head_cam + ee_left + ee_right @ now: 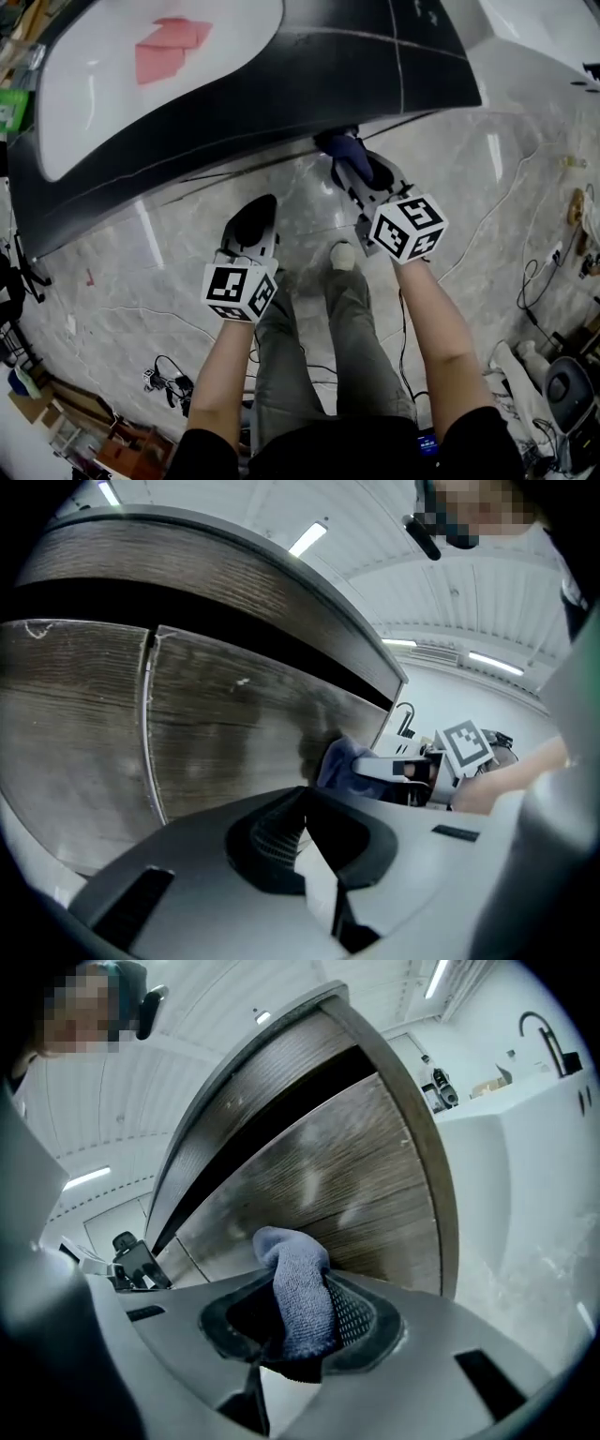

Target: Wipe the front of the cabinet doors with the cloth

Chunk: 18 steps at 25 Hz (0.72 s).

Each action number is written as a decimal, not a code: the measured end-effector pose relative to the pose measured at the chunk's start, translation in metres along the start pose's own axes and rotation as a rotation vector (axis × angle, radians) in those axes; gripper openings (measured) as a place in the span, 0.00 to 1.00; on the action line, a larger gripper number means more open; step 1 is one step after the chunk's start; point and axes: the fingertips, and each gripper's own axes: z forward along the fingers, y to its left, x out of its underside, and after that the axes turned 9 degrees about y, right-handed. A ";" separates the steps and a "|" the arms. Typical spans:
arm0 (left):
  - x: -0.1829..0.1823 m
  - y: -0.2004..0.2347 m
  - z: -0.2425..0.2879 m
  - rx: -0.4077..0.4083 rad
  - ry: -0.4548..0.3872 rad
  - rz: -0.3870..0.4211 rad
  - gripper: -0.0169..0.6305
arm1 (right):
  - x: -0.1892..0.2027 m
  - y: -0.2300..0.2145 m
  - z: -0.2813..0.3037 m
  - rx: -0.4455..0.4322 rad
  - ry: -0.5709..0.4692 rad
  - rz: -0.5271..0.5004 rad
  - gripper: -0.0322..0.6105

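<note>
My right gripper (349,161) is shut on a blue-grey cloth (296,1290), and the cloth (343,147) is pressed against the lower part of the dark wood-grain cabinet door (347,1194). In the left gripper view the cloth (339,761) shows against the door (225,733) near its right edge. My left gripper (251,225) is shut with nothing in it and hangs back from the cabinet, over the floor. A thin seam (150,724) separates two door panels.
The cabinet carries a white countertop (112,84) with a pink cloth (169,45) lying on it. Grey marble floor (141,272) runs under me, and my legs and one shoe (343,255) are below the grippers. Cables and clutter (169,380) lie behind me.
</note>
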 end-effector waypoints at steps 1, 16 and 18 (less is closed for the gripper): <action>-0.002 -0.005 0.004 0.012 -0.005 -0.004 0.02 | -0.001 -0.006 -0.004 0.006 -0.003 0.001 0.24; 0.002 -0.039 0.032 0.055 0.009 0.014 0.02 | 0.000 -0.039 -0.034 0.043 -0.024 0.038 0.24; 0.008 -0.032 0.027 0.042 0.021 0.017 0.02 | 0.008 -0.029 -0.028 0.028 -0.012 0.048 0.24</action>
